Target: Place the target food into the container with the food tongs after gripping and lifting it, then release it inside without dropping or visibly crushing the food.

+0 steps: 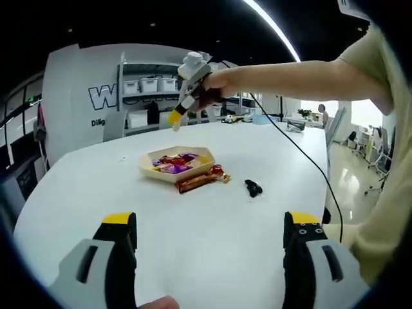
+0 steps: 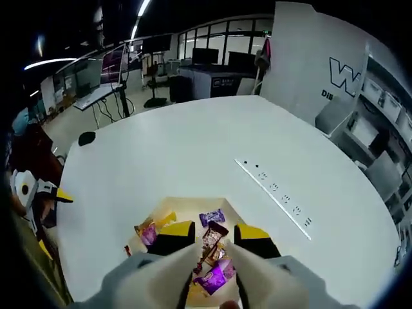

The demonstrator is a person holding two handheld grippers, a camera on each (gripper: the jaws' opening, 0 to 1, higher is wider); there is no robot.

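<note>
A pale shallow tray [image 1: 156,172] on the white table holds several wrapped candies [image 1: 175,162]. A red-brown snack bar [image 1: 202,181] lies on the table against the tray's right side. A hand holds my right gripper [image 1: 175,118] well above the tray, pointing down. My left gripper [image 1: 211,222] stands wide open low over the near table, with nothing between its jaws. In the right gripper view, my right gripper [image 2: 214,230] hangs partly open over the tray [image 2: 193,203]. A brown candy [image 2: 213,237] and purple ones [image 2: 211,217] show through the gap. My left gripper [image 2: 59,193] shows at the left edge.
A small black object [image 1: 253,188] lies right of the snack bar. A cable [image 1: 302,151] trails from the right gripper across the table. A row of socket holes [image 2: 273,188] runs across the table beyond the tray. Shelves with bins [image 1: 151,87] stand behind the table.
</note>
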